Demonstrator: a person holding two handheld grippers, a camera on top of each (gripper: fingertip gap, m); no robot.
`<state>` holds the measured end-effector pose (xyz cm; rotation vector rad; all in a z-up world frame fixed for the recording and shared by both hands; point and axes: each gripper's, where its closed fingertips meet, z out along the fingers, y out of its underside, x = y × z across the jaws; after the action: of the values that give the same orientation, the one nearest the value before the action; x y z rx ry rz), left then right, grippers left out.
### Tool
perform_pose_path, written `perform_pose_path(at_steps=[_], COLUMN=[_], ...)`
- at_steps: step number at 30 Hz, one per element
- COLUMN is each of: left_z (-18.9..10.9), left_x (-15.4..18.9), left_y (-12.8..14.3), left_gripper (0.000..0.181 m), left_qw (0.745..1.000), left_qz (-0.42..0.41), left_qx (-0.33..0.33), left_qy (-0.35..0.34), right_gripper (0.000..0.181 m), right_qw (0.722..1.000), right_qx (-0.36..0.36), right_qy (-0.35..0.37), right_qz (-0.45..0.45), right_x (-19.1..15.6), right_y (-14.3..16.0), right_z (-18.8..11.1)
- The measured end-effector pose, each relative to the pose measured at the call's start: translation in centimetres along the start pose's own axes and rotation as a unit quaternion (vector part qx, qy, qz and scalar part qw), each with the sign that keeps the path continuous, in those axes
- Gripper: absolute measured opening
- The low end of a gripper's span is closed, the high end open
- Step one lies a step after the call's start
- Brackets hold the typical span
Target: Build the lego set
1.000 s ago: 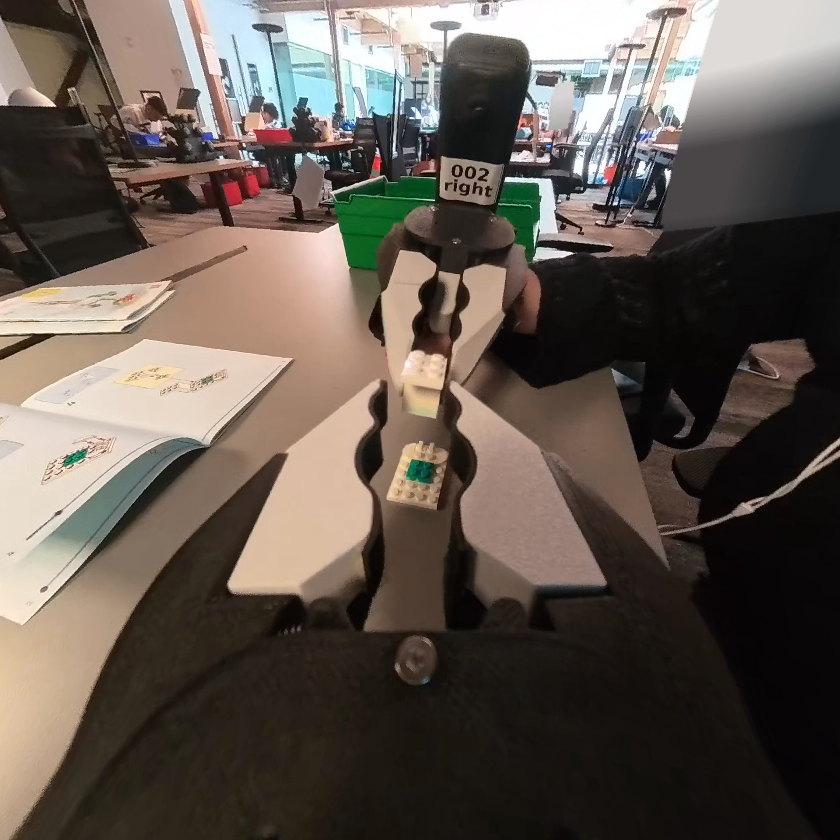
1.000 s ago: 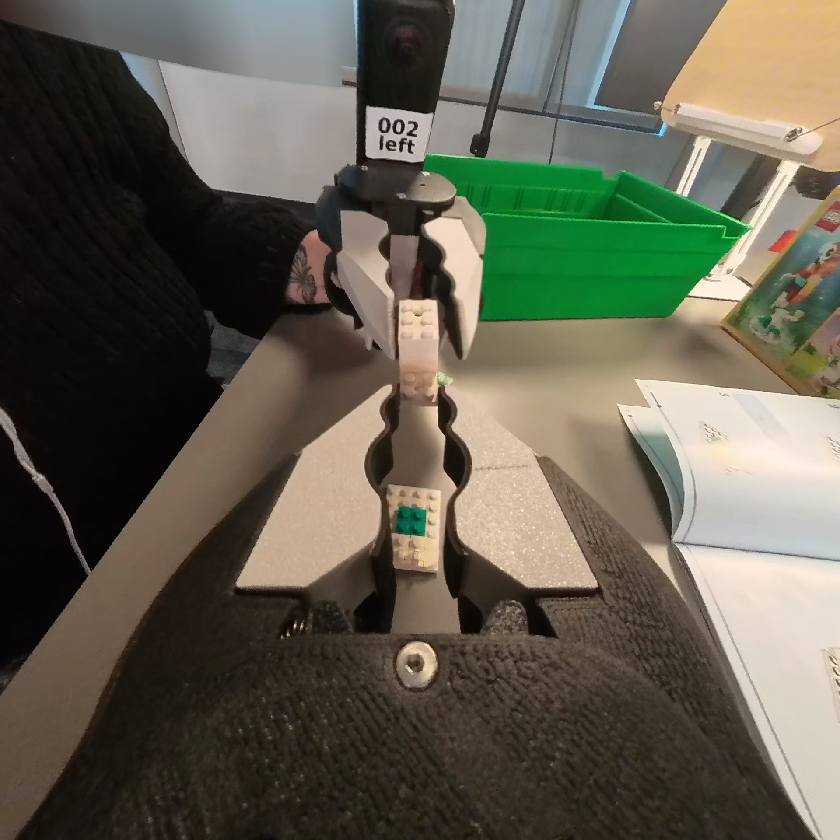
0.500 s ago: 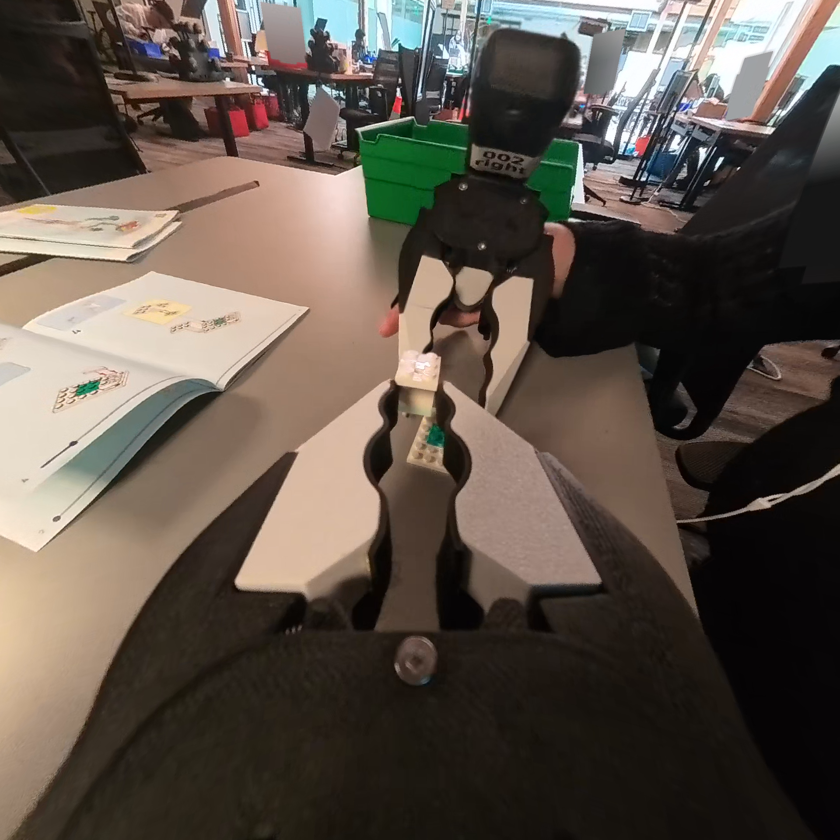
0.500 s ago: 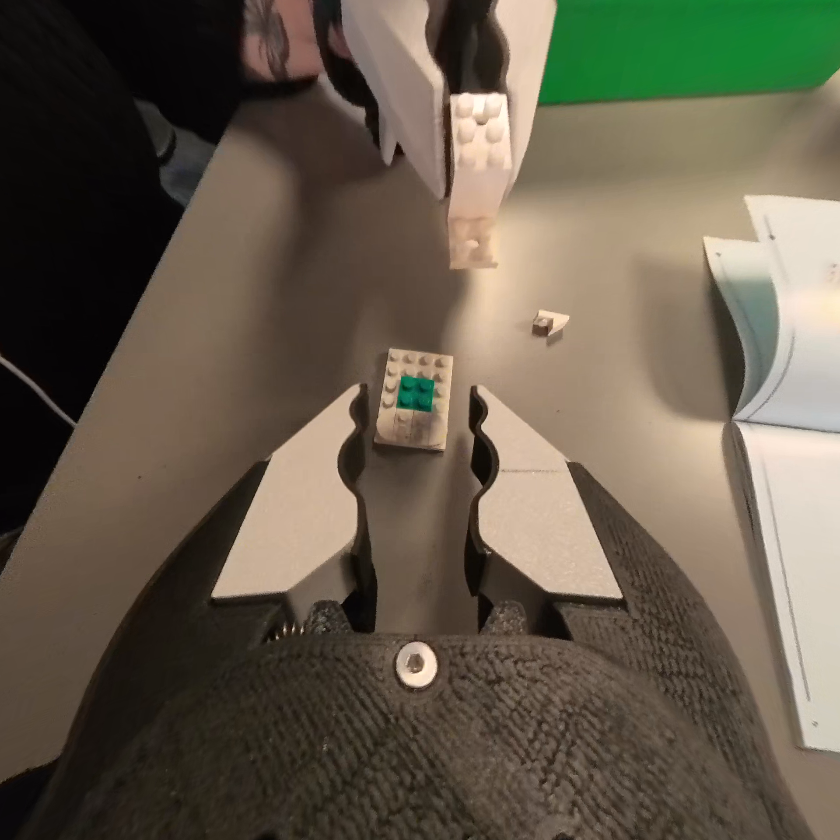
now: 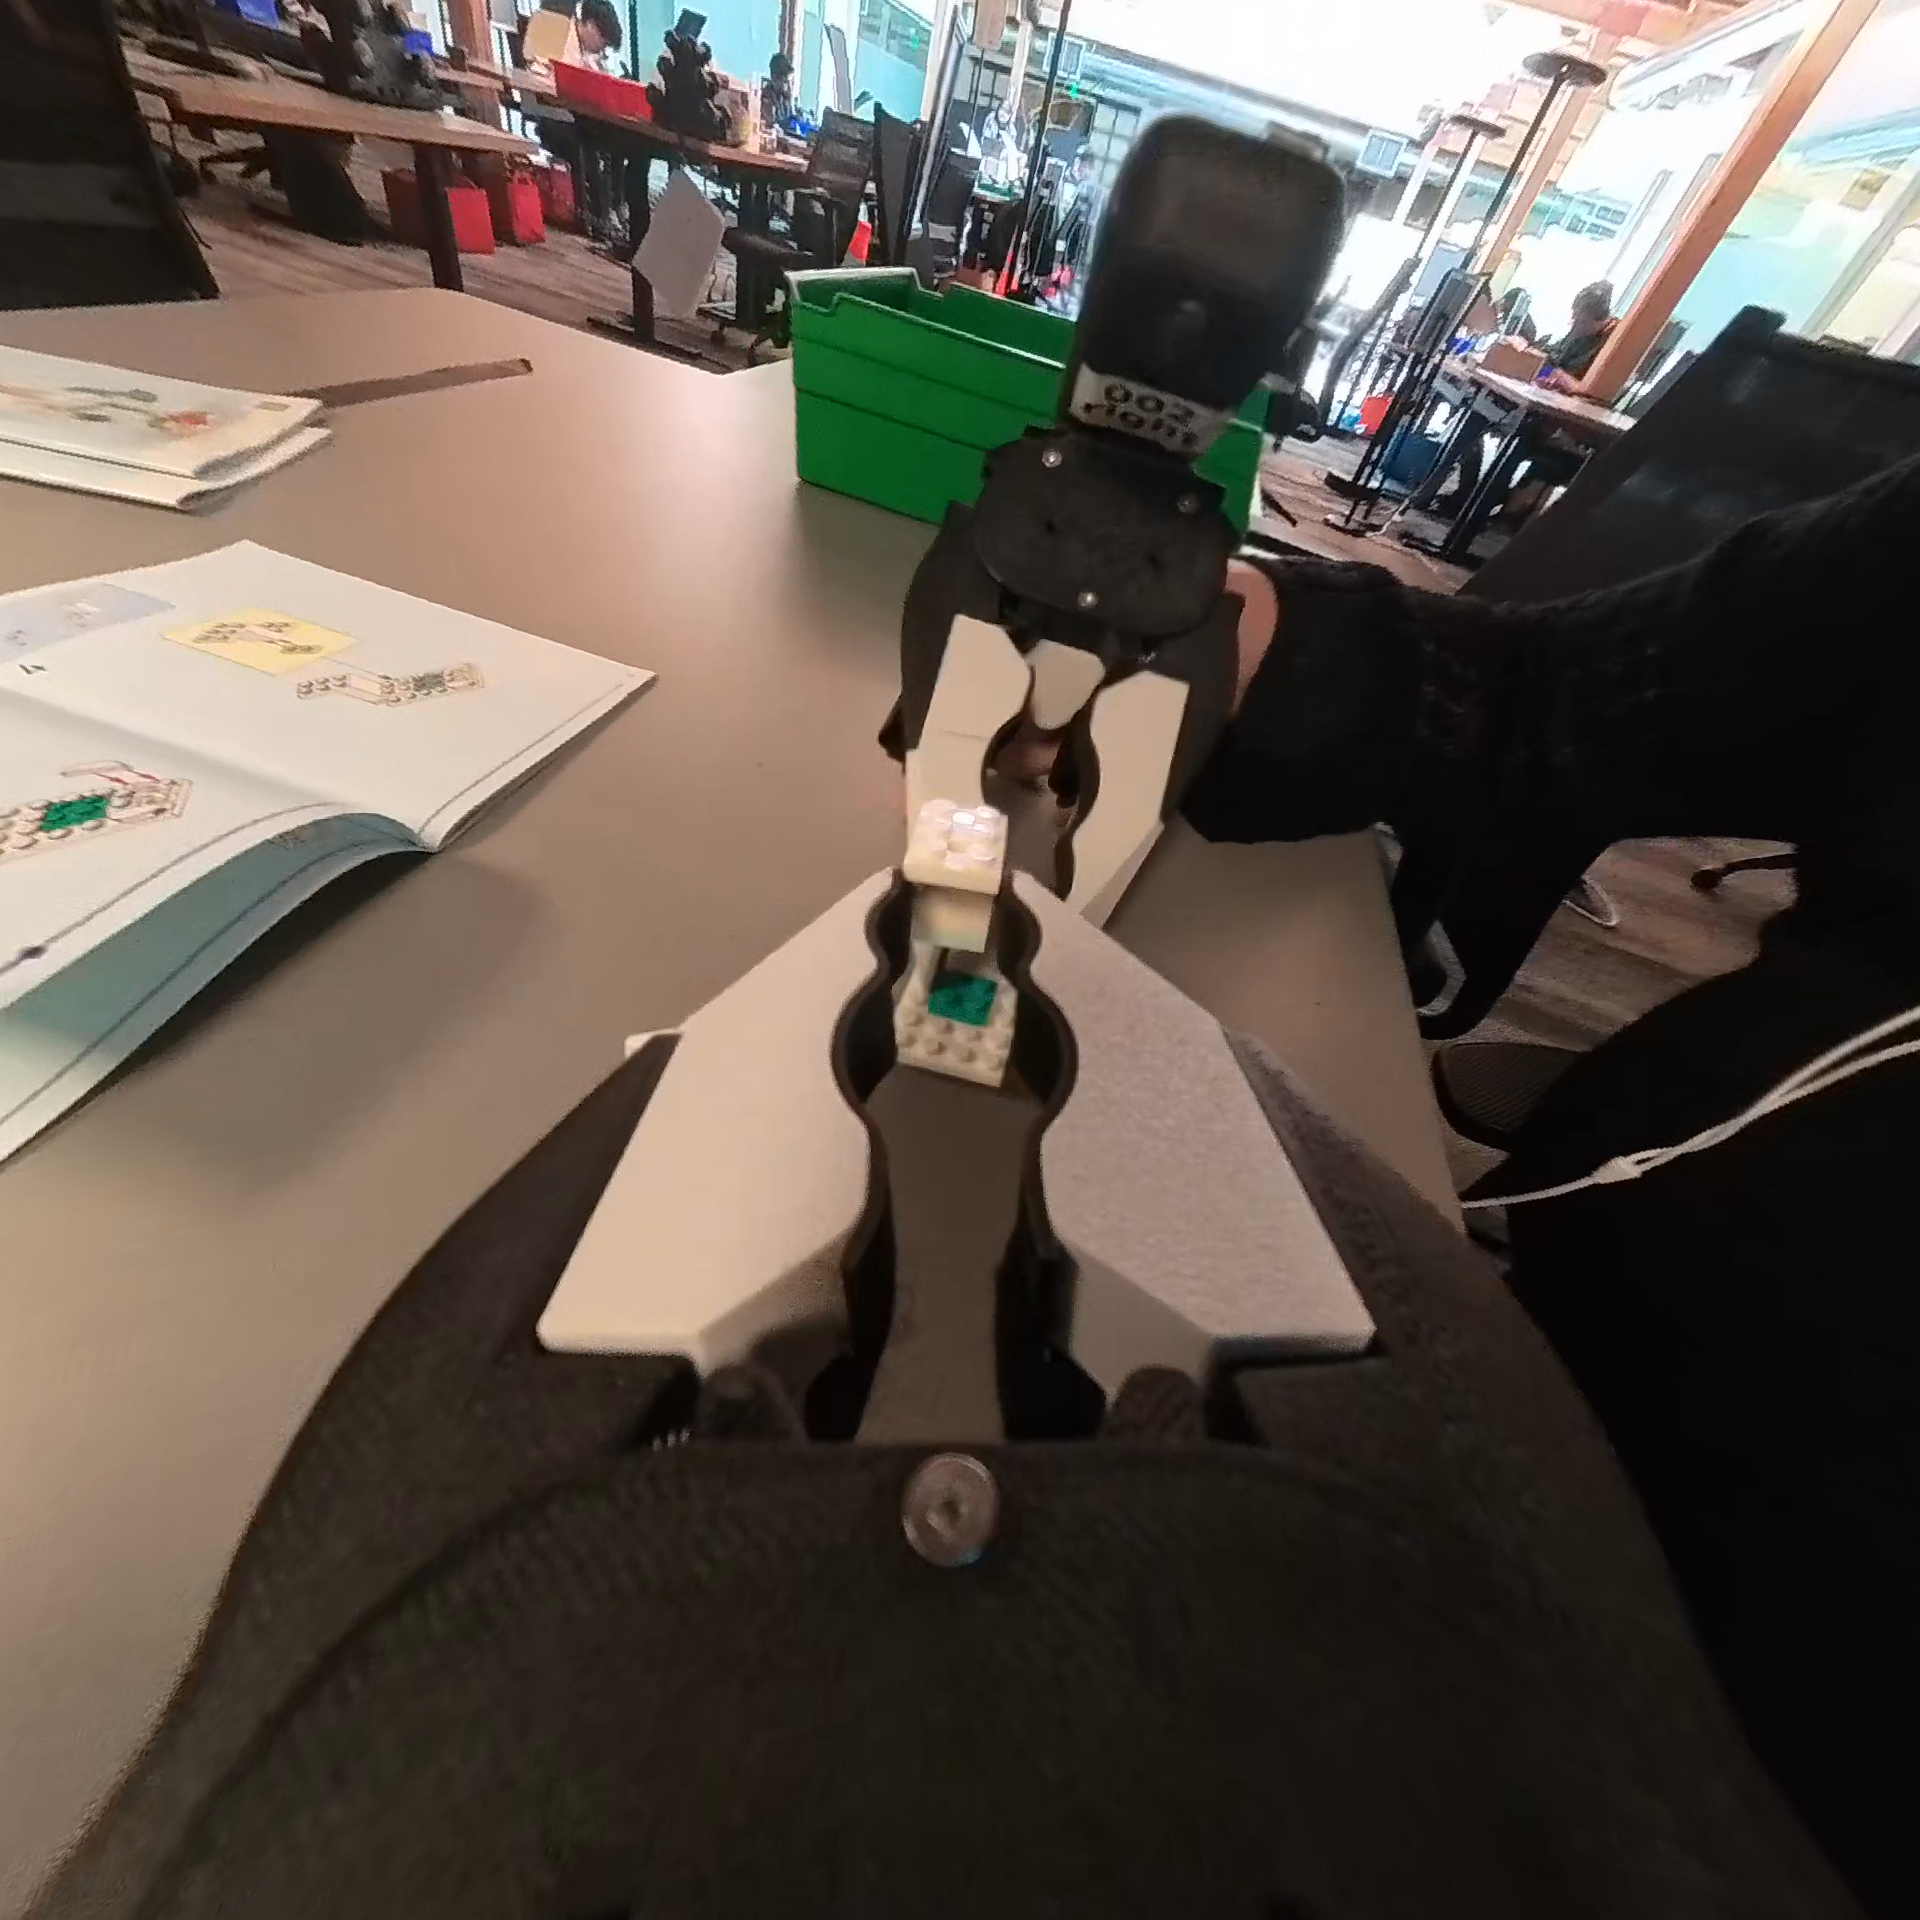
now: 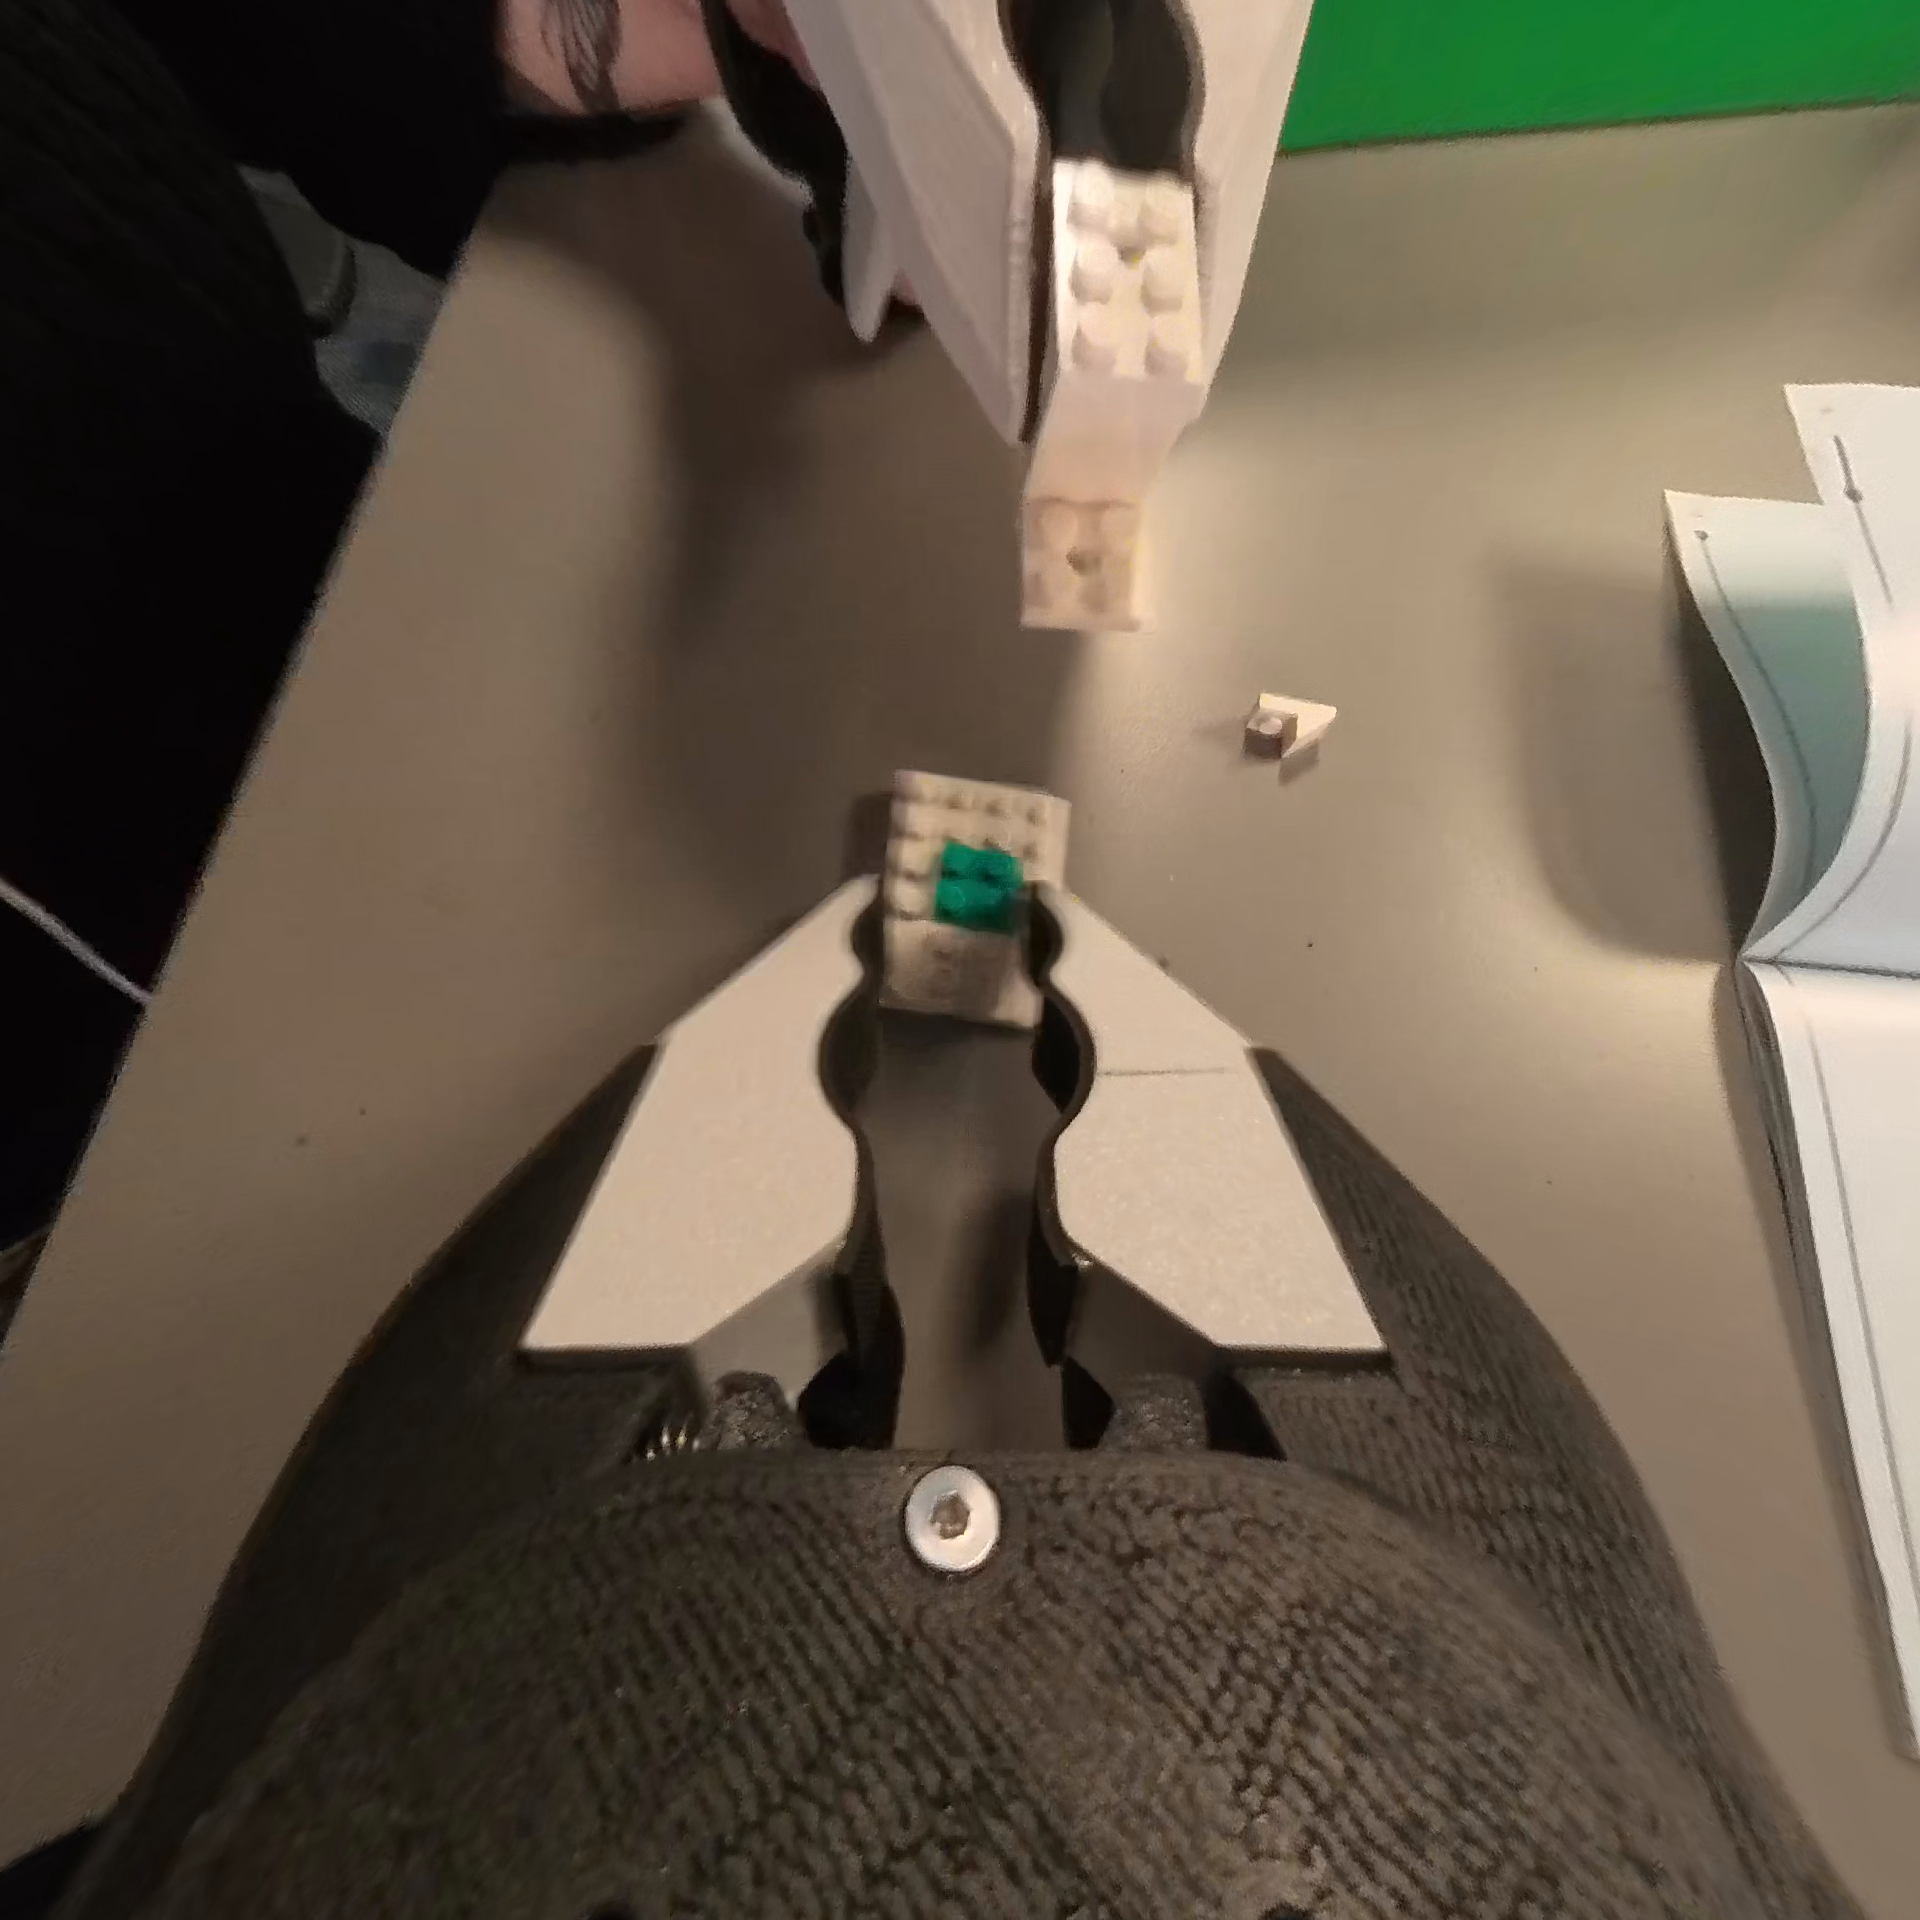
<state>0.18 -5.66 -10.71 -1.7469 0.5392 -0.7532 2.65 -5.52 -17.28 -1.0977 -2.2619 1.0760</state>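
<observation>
A white plate with a green brick (image 6: 971,894) on it lies on the grey table (image 6: 644,644). My right gripper (image 6: 956,904) has its fingertips against both sides of the plate, shut on it. From the left wrist view this gripper (image 5: 1029,800) points steeply down at the table. My left gripper (image 5: 951,883) is shut on a white brick piece (image 5: 956,847) and holds it in the air just above and beyond the plate (image 5: 951,1023). The held piece (image 6: 1127,270) shows in the left gripper (image 6: 1117,405) at the top of the right wrist view, studs toward the camera.
A small loose white piece (image 6: 1288,722) lies right of the plate. An open instruction booklet (image 5: 260,748) lies on the table's left side and also shows in the right wrist view (image 6: 1829,935). A green bin (image 5: 904,416) stands at the far edge. A second booklet (image 5: 135,416) lies farther back. Some 7 cm of space lies between my two pairs of fingers.
My right gripper has tipped down over the plate, moved forward and narrowed onto its sides. My left gripper has risen with the white brick piece still in it.
</observation>
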Motion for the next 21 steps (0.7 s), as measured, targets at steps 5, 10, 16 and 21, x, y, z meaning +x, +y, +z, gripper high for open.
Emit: perform_pose_path(at_steps=[5,10,16,21], left_z=[0.0,0.1,0.3,0.4], left_x=[0.1,0.3,0.4,0.6], left_y=[0.2,0.7,1.2,1.5], left_gripper=[0.015,0.015,0.015,0.015], left_qw=[1.000,1.000,0.999,0.998], left_qz=[-0.010,0.006,0.024,0.029], left_qx=[-0.006,-0.024,-0.044,-0.053], left_qy=[0.012,0.013,0.014,0.021], right_gripper=[0.022,0.022,0.022,0.021], right_qw=[0.997,0.994,0.994,0.994], right_qx=[0.071,0.104,0.108,0.111], right_qy=[-0.015,-0.012,-0.004,-0.004], right_qz=[0.024,0.033,0.012,-0.004], right_x=[0.0,0.4,0.3,0.1], right_y=[-2.1,-2.9,-3.2,-3.3], right_z=[-0.9,-1.6,-1.9,-1.8])
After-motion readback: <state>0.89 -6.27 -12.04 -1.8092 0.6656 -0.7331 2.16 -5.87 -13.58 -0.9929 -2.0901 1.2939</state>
